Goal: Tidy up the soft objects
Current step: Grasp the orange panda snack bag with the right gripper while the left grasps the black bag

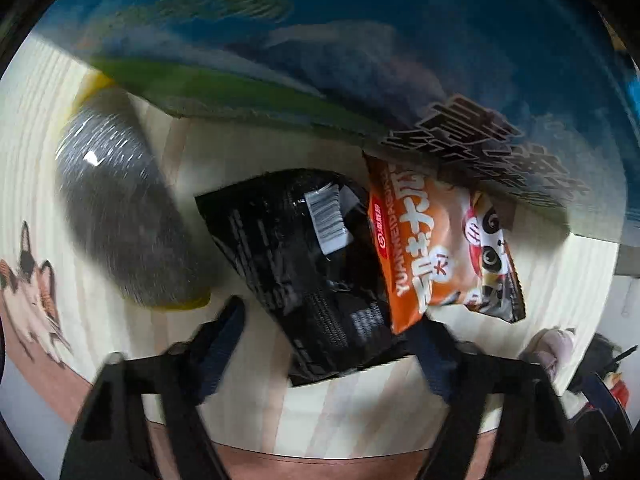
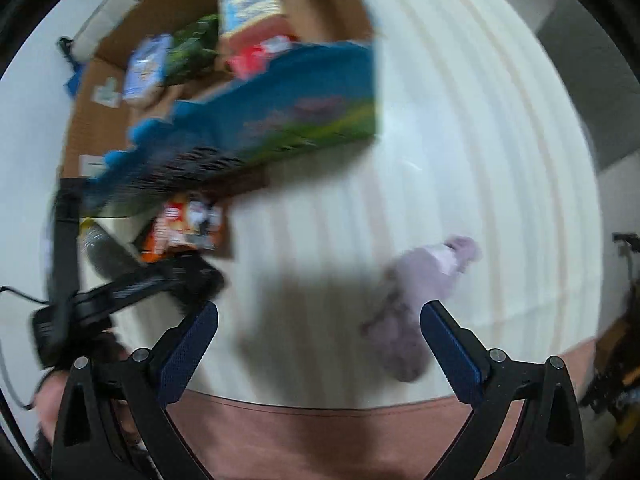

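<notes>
In the left wrist view my left gripper (image 1: 332, 328) is open, its fingers on either side of the near end of a black packet (image 1: 304, 256) that lies on the white table. An orange snack packet (image 1: 436, 248) overlaps the black packet's right edge. A grey pouch with yellow ends (image 1: 116, 216) lies to the left. In the right wrist view my right gripper (image 2: 320, 320) is open and empty above the table. A pale purple soft toy (image 2: 416, 304) lies just inside its right finger (image 2: 452, 352). The left gripper's body (image 2: 120, 292) shows at the left.
A large blue and green printed cardboard box (image 1: 360, 40) stands behind the packets; in the right wrist view the box (image 2: 260, 120) holds several soft packs. The table's front edge (image 2: 320, 400) is close below. Clutter stands on the floor at the right (image 1: 600, 380).
</notes>
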Motion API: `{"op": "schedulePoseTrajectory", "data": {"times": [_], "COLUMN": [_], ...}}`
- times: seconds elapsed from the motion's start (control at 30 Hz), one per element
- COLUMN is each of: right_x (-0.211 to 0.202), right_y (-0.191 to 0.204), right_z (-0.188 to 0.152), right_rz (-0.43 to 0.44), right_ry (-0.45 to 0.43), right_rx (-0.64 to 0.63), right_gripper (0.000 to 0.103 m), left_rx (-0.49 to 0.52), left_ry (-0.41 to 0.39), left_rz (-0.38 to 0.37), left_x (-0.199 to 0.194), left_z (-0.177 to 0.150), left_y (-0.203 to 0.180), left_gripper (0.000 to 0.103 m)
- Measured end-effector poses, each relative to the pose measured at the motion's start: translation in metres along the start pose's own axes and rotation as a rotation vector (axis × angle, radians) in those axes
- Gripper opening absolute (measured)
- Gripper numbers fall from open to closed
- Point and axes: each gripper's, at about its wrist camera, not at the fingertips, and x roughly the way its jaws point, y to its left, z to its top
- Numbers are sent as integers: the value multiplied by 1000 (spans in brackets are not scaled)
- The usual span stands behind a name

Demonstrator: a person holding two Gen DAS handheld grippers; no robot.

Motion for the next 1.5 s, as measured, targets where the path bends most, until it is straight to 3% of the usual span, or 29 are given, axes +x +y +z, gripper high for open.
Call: {"op": "schedulePoseTrajectory", "data": {"times": [0.07, 0.23, 0.37, 0.43, 0.57, 0.6, 0.63, 0.7, 0.77, 0.9, 1.23, 1.33, 1.5], "right_x": [2, 18, 40, 52, 77, 86, 94, 101, 101, 100, 90, 97, 108], "right_y": [11, 50, 84, 102, 125, 130, 133, 135, 140, 131, 64, 62, 72], "right_z": [3, 10, 17, 23, 35, 37, 38, 38, 31, 17, -33, -34, -43], "right_rz": [35, 118, 112, 69, -33, -57, -64, -38, -64, -72, -79, -65, -102], "right_ry": [-4, -20, -33, -66, -95, -81, -61, -29, -13, 30, 111, 131, 134], "right_rx": [-24, -98, -148, -180, -218, -225, -229, -225, -250, -255, -155, -142, -181], "right_gripper": [103, 103, 103, 101, 90, 78, 72, 67, 64, 62, 65, 65, 59], "left_rx": [-8, -25, -46, -60, -68, -69, -70, -78, -81, -62, 23, 40, 23], "left_ry": [-6, 6, 12, 12, 27, 32, 41, 56, 55, 54, 35, 43, 41], "left_rz": [-7, 10, 7, -3, -35, -38, -41, -49, -46, -22, 37, 51, 25], "left_x": [-4, -3, -1, 0, 3, 5, 7, 9, 10, 10, 11, 12, 3], "left_z": [-9, -42, -60, -64, -66, -67, -67, -61, -58, -43, -39, -39, -37], "left_y": [7, 35, 55, 61, 72, 74, 75, 75, 73, 67, 29, 20, 21], "left_gripper": [49, 47, 48, 50, 51, 52, 53, 55, 55, 55, 52, 52, 42]}}
